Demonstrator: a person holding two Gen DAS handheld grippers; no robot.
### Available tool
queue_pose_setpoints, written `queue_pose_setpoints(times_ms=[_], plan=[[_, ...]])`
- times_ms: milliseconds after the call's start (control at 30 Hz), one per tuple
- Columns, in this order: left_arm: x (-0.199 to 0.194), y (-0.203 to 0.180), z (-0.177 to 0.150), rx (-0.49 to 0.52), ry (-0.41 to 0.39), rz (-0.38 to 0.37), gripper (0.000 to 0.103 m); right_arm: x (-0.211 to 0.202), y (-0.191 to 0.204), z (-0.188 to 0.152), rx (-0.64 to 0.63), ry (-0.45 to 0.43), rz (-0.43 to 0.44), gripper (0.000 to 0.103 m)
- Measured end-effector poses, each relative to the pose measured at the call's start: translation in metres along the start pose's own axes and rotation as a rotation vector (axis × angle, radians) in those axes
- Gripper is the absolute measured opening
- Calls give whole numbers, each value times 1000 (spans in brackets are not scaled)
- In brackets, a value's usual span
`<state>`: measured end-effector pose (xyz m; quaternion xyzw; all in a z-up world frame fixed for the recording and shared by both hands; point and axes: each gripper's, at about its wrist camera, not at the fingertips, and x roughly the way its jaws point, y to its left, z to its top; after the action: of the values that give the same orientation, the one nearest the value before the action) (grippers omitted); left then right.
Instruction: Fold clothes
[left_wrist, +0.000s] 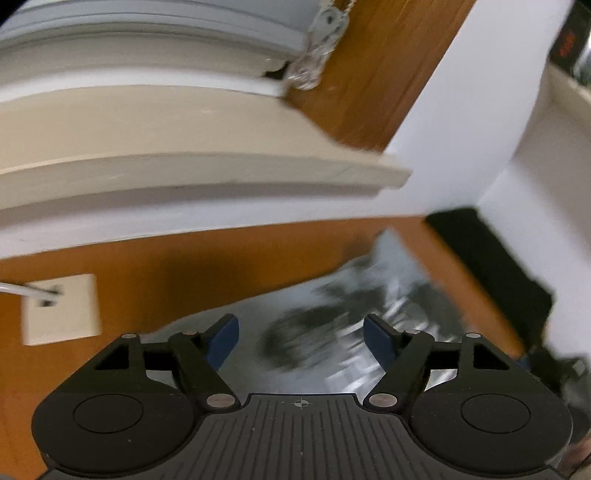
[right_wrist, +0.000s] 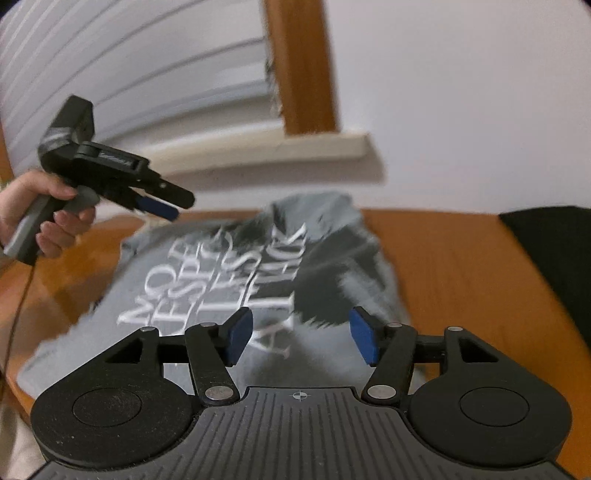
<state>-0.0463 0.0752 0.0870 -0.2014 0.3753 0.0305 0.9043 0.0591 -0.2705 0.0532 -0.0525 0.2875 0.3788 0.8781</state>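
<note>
A grey T-shirt (right_wrist: 207, 288) with white lettering and a dark graphic lies spread on the wooden table (right_wrist: 461, 280). My right gripper (right_wrist: 301, 336) hovers open above its near part, nothing between the blue pads. A hand (right_wrist: 44, 221) holds my left gripper (right_wrist: 166, 206) above the shirt's far left edge. In the left wrist view the left gripper (left_wrist: 301, 343) is open and empty, and the blurred shirt (left_wrist: 332, 332) lies beyond it.
A dark cloth (right_wrist: 554, 251) lies on the table at the right. A window sill (right_wrist: 280, 147) and blinds (right_wrist: 110, 74) stand behind the table. A wall outlet plate (left_wrist: 61, 310) with a white cable sits on the wooden panel at left.
</note>
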Motion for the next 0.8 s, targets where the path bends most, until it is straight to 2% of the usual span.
queue_pose_setpoints(times_ms=[100, 167, 367, 567, 700, 767, 800], plan=[[-3, 20, -15, 23, 1, 50, 77, 9, 9, -12, -78, 25, -45, 59], [-8, 37, -23, -4, -4, 46, 77, 13, 13, -17, -143, 34, -78, 59], [-22, 57, -33, 26, -51, 60, 77, 15, 11, -12, -228, 96, -116, 59], [-28, 65, -36, 23, -87, -20, 78, 20, -30, -1, -248, 140, -252, 59], [-15, 52, -35, 50, -102, -81, 81, 28, -62, 10, -219, 146, -359, 59], [-6, 44, -33, 71, -104, -112, 83, 28, -72, 13, -188, 132, -387, 60], [-1, 41, -32, 77, -102, -131, 84, 24, -75, 13, -154, 112, -375, 60]])
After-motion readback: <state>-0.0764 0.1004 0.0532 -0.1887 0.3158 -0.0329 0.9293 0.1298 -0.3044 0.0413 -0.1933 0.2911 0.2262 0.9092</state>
